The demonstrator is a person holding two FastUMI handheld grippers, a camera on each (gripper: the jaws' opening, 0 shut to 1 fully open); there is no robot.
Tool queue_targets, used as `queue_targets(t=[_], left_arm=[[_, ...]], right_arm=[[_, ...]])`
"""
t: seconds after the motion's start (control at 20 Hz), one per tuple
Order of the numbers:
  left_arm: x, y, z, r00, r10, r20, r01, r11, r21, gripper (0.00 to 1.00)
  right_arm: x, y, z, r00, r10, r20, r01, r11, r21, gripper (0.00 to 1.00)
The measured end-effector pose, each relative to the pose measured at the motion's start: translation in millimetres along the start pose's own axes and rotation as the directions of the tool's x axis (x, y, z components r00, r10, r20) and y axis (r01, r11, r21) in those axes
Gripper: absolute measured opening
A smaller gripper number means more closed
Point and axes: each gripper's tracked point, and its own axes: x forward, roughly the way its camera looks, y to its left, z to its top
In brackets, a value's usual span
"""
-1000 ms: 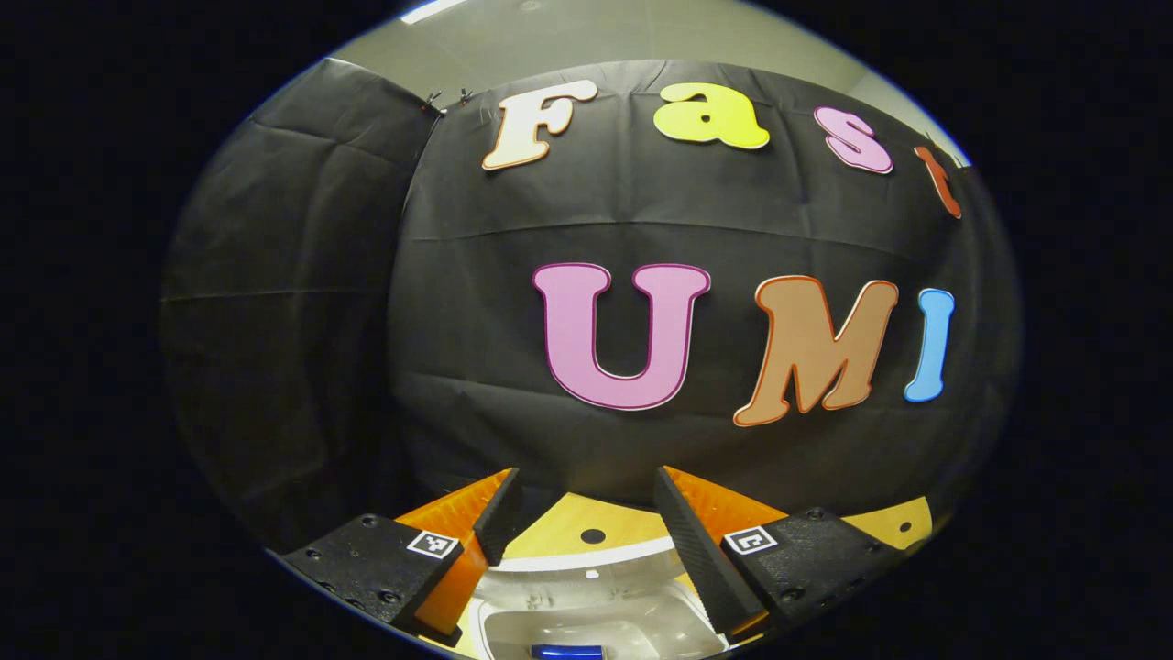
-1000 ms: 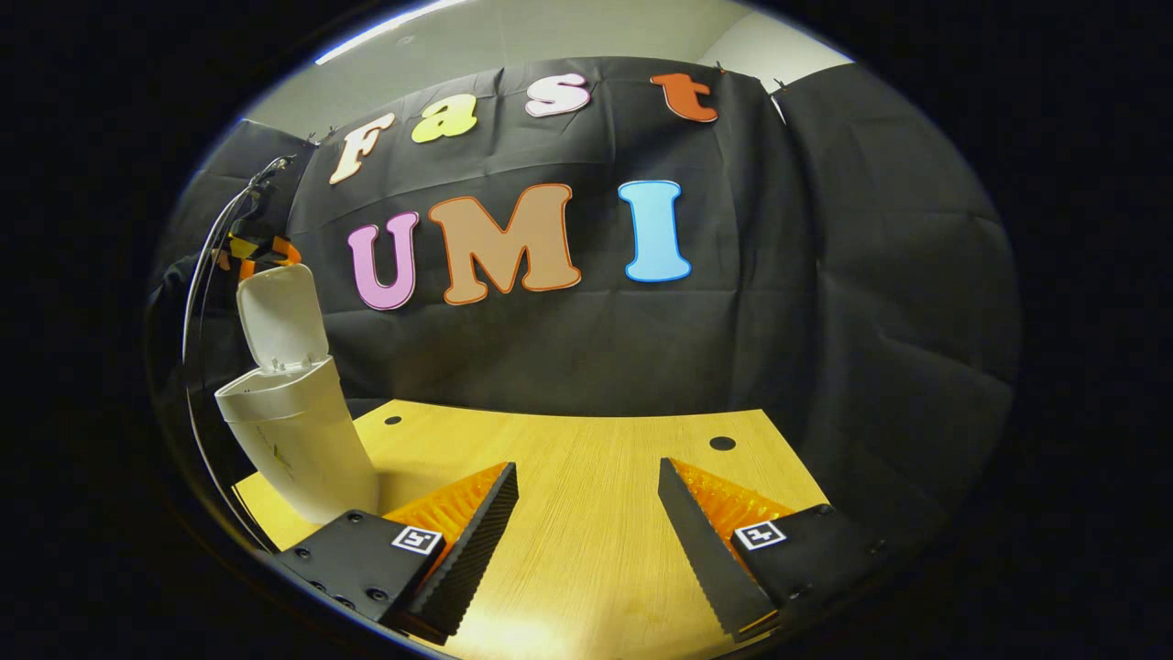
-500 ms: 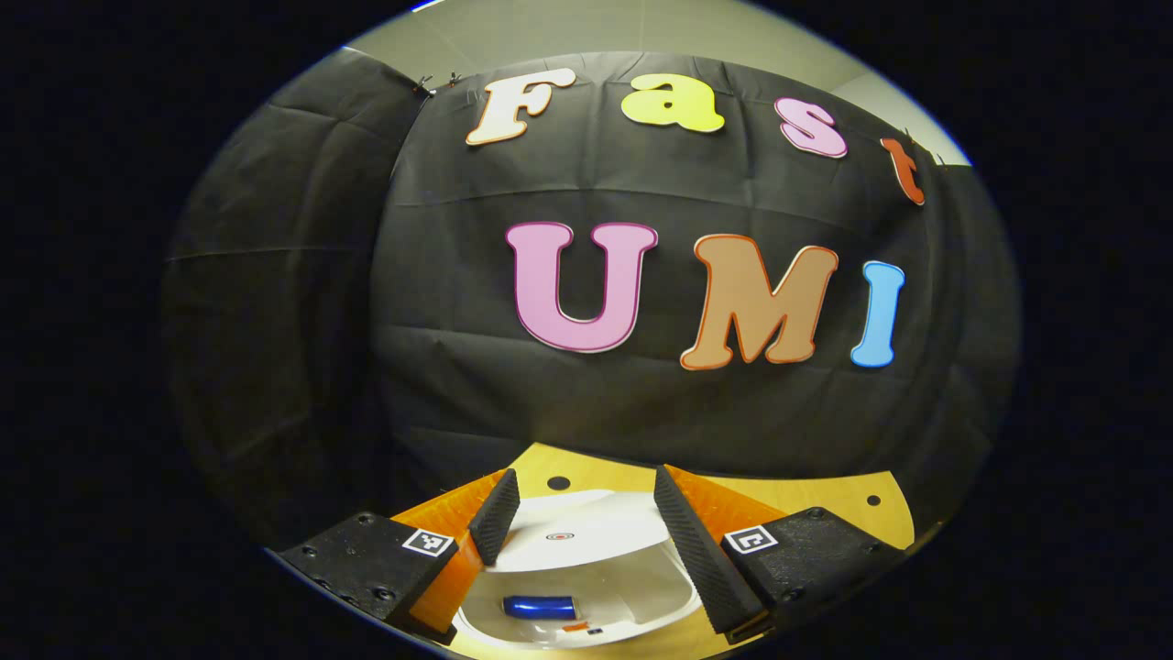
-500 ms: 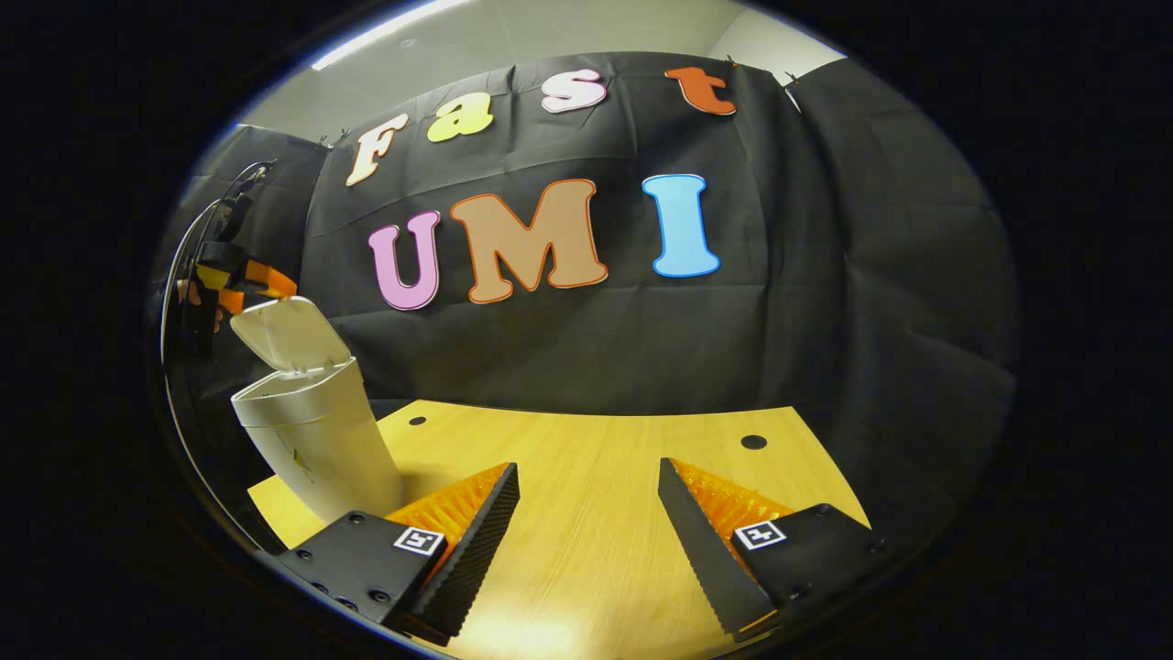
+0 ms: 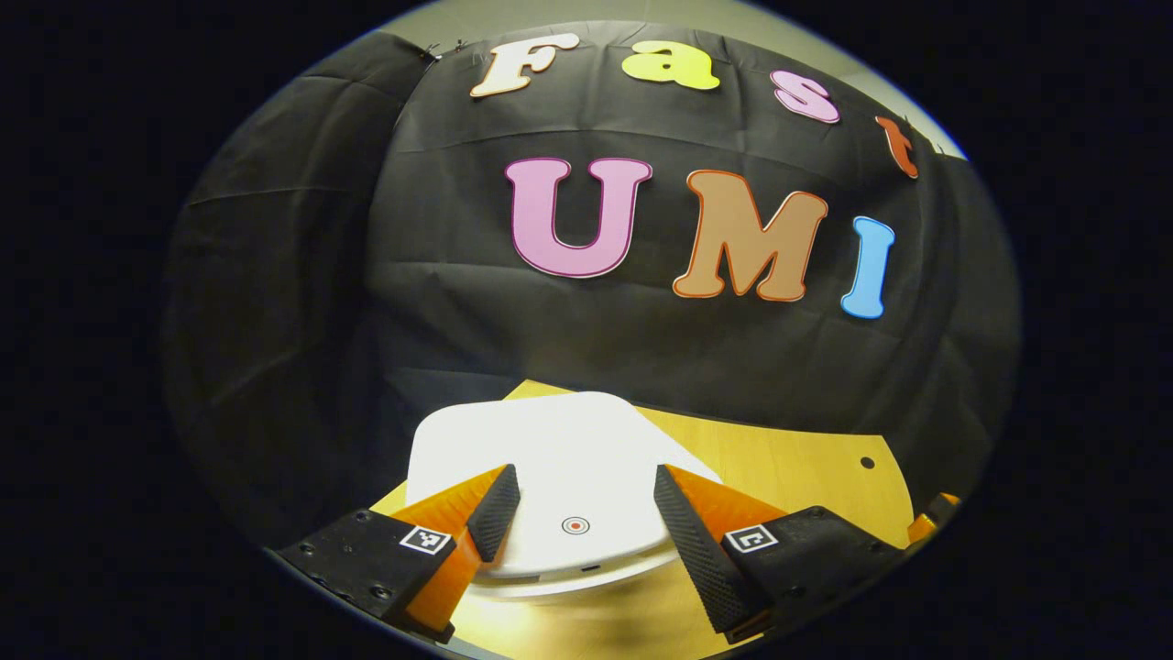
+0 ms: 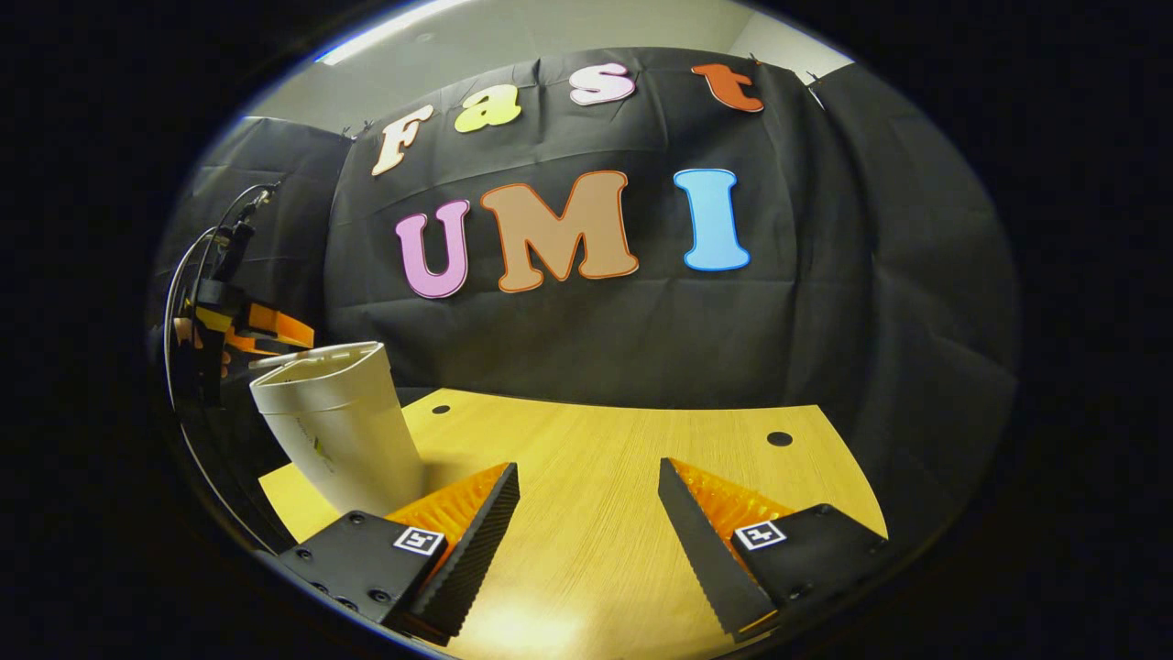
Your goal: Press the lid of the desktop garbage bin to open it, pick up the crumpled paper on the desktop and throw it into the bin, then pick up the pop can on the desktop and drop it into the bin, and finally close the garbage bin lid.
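The white bin (image 6: 334, 426) stands on the wooden table (image 6: 623, 513) with its lid (image 5: 550, 467) down on top. The left gripper (image 5: 579, 513) is wide open just above the lid, holding nothing. The right gripper (image 6: 586, 527) is wide open too, over bare table near the bin.

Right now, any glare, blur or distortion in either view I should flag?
Left gripper view: sharp, with strong fisheye bending; the white bin lid is bright but keeps its edge. Right gripper view: a glare patch on the table between the right gripper fingers, the bin leaning from distortion, the left gripper dim and small.
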Motion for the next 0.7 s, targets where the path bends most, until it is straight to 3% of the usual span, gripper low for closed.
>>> queue_targets(t=[0.1, 0.15, 0.4, 0.55, 0.7], left_arm=[[-1.8, -0.3, -25.5, 0.997, 0.004, -0.074, 0.000, 0.998, 0.058, 0.92], [-5.8, -0.3, -29.3, 0.998, 0.000, -0.070, 0.008, 0.994, 0.110, 0.93], [-4.1, -4.5, -21.5, 0.998, -0.048, 0.028, 0.042, 0.983, 0.178, 0.93], [-3.6, -4.1, -31.7, 0.998, -0.046, -0.045, 0.054, 0.982, 0.183, 0.92], [-4.8, -6.8, -21.8, 0.998, -0.065, 0.008, 0.063, 0.988, 0.142, 0.93]], right_arm=[[-2.0, -0.6, -0.4, 1.000, -0.004, 0.000, 0.004, 1.000, -0.003, 0.99], [-3.3, -1.2, -0.8, 1.000, -0.007, 0.004, 0.007, 1.000, -0.002, 0.99], [-2.9, 2.1, -18.8, 1.000, -0.001, -0.029, 0.001, 1.000, 0.003, 0.99], [-3.6, 7.0, -25.3, 0.999, 0.020, -0.042, -0.021, 1.000, -0.020, 0.99], [-1.8, 5.5, -17.5, 0.999, 0.020, -0.030, -0.020, 1.000, -0.024, 0.96]])
